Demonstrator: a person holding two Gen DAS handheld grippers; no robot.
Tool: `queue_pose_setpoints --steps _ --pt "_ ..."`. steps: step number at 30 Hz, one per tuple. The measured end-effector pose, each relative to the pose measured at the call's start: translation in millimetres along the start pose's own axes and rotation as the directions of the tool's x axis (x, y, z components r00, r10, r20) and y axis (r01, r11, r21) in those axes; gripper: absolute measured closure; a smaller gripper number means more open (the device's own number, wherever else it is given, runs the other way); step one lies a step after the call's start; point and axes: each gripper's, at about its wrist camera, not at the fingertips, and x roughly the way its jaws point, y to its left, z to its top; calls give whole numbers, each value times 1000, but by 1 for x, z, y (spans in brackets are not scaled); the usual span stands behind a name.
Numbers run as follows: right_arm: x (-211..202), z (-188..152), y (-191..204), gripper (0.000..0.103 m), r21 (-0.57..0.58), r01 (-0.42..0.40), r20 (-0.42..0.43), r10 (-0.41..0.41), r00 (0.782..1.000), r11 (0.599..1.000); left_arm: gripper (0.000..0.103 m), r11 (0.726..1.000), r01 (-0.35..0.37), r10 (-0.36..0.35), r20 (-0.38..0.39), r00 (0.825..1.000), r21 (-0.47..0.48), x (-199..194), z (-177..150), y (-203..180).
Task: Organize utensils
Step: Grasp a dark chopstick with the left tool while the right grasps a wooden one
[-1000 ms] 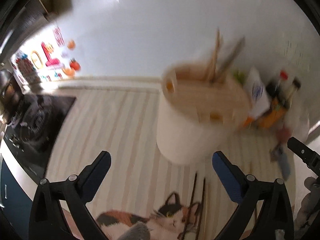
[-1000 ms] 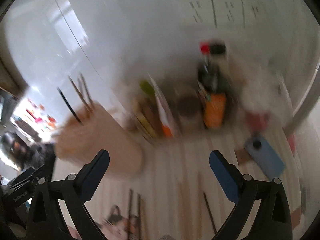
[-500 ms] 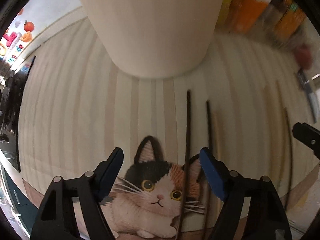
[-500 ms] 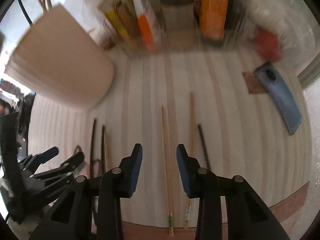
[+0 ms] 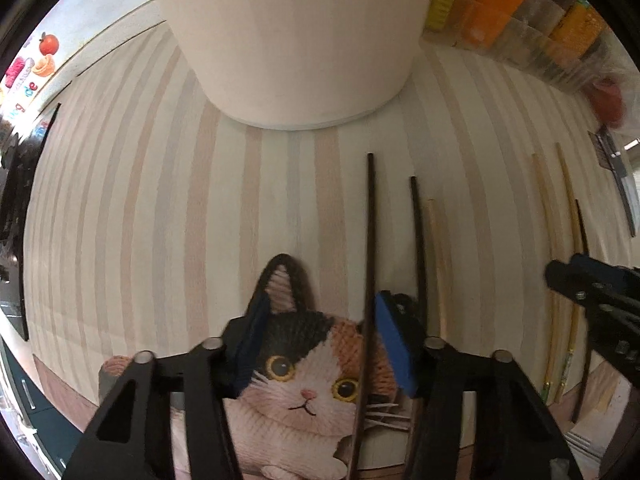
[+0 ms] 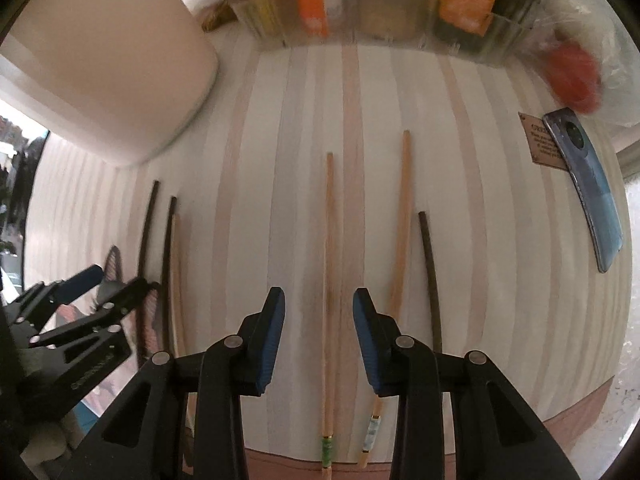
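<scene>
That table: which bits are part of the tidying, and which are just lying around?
Part of the job:
- dark chopsticks
- pale chopsticks
- big cream holder

Just lying about:
- cat mat
- phone
- clear rack of packets
- red thing

This is a home kitchen. A striped wooden counter [image 6: 352, 92] carries loose chopsticks [image 6: 329, 264] laid side by side, and a large pale holder [image 5: 296, 40] stands at the far side. Along the far edge a clear rack [image 6: 380, 20] holds orange and yellow food packets and dark bottles. At the far left a black hob [image 5: 16, 208] is set beside the counter, and past it bright fruit stickers [image 5: 48, 46] show on a white wall. A mat with a cat picture [image 5: 304, 364] lies at the near edge, and a blue phone [image 6: 588, 188] rests at the right, next to a small card, all homely clutter rather than shop or lab gear.
</scene>
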Motion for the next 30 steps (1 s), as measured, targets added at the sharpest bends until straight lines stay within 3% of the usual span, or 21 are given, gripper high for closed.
queue_pose_setpoints --steps 6,8,10,15,18,21,25,30 --pt "14 -5 4 76 -11 54 -24 -54 998 999 99 999 4 -5 6 1000 39 -4 -2 -13" --pt "16 -7 6 81 -13 81 -18 -82 997 997 99 999 -13 12 7 1000 35 -6 -3 -9" --pt "18 -8 10 96 -7 74 -19 -74 997 997 99 999 -26 25 7 1000 20 -4 -4 -1" --pt "25 -12 37 96 -41 30 -45 -31 999 999 100 997 -51 50 -16 999 -61 -5 -9 45" --pt "30 -16 56 96 -82 10 -57 -15 998 997 100 993 -12 8 -39 999 -114 -6 -12 67" --pt "34 -15 68 96 -101 21 -64 -27 998 995 100 993 15 -23 -63 998 -120 -6 -8 73" --pt "39 -10 77 96 -110 26 -97 -37 995 994 99 994 15 -23 -73 997 -109 -3 9 89" --pt "40 1 93 96 -146 53 -126 -71 989 988 99 994 6 -17 -97 995 -110 7 28 83"
